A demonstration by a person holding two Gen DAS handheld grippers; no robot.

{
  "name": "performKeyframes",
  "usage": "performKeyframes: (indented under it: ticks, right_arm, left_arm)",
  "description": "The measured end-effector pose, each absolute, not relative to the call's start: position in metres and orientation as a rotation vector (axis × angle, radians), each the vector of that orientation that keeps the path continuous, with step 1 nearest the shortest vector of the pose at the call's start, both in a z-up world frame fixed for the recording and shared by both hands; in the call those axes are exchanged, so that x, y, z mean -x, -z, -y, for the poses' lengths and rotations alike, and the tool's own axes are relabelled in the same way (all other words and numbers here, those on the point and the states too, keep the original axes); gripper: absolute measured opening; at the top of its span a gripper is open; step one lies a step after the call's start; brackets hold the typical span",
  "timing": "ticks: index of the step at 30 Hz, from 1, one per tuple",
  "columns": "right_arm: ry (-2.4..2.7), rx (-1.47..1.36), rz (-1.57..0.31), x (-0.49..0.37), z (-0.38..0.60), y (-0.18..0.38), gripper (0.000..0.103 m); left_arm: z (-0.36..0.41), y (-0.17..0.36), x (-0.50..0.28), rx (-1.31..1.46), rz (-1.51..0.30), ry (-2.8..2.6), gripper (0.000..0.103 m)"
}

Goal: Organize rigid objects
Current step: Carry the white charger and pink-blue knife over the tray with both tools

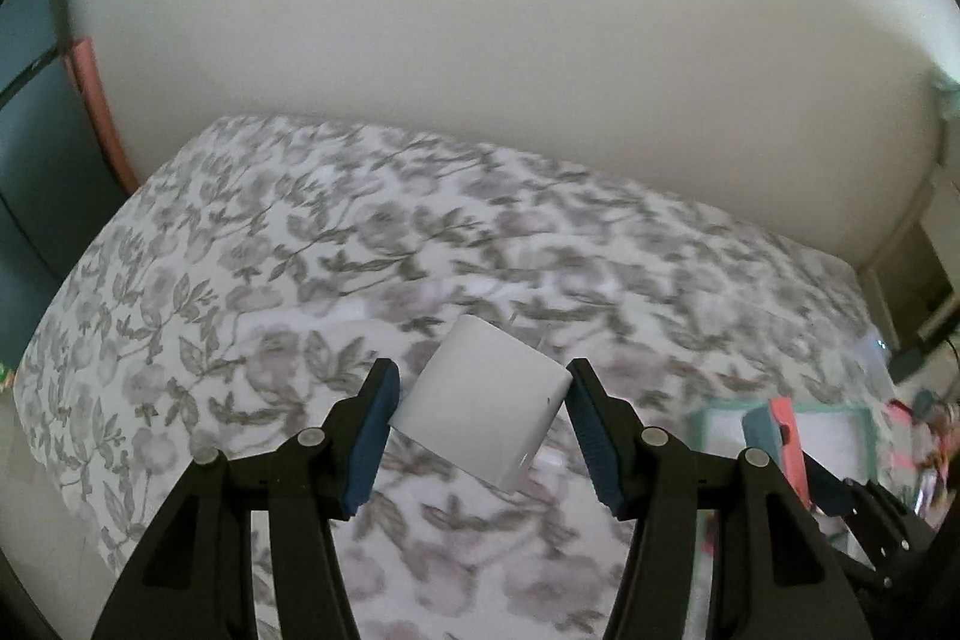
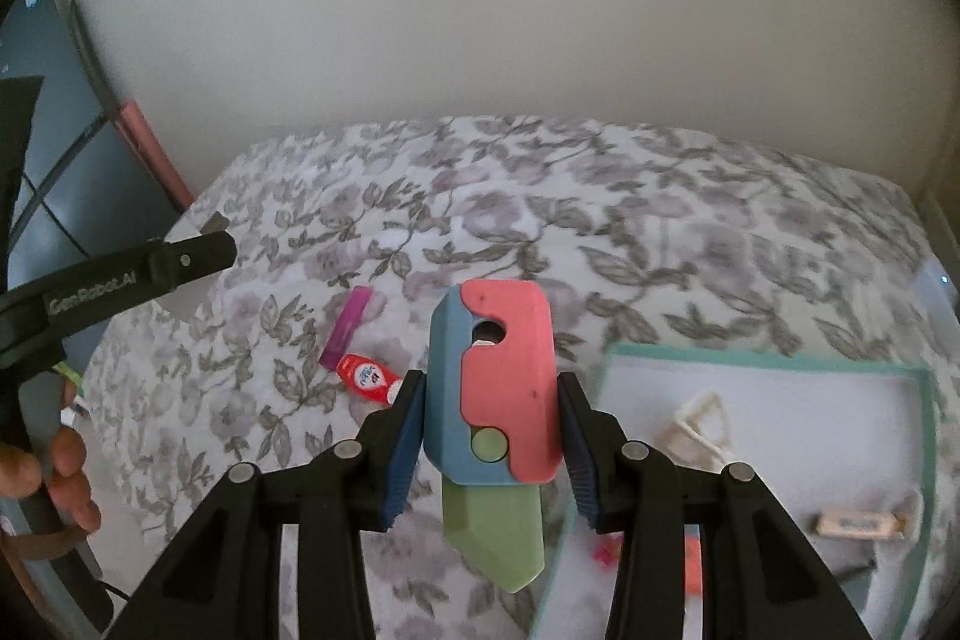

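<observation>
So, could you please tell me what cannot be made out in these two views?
- Left wrist view: the white box, no markings readable; blur.
- Right wrist view: the tray, near side hidden behind the right gripper and toy knife.
- Right wrist view: the tray's small items, blurred.

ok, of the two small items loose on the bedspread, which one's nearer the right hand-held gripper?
The red tube. It lies just off the left fingertip of the right hand-held gripper, white cap toward it. The purple stick lies farther up the bedspread.
</observation>
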State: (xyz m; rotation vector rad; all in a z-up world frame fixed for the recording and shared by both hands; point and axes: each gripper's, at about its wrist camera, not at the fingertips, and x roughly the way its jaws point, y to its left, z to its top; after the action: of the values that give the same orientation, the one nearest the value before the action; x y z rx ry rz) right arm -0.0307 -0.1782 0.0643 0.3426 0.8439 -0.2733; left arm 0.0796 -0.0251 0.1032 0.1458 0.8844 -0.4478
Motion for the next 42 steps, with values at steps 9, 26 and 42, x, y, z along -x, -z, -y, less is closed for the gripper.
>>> performKeyframes:
  ticks: [9, 26, 42]
  right_arm:
    - [0.386, -0.406, -0.805, 0.105, 0.205, -0.082, 0.045]
    - [0.645, -0.552, -0.835, 0.212, 0.288, -0.063, 0.045]
    - [0.708, -0.639, -0.896, 0.228, 0.323, -0.035, 0.045]
  left_arm:
    - [0.07, -0.109, -0.008, -0.207, -0.863, 0.573, 0.059]
    - [0.159, -0.058, 0.081, -0.376, -0.98, 0.774, 0.059]
    - [0.191, -0.014, 0.103, -0.511, -1.067, 0.824, 0.059]
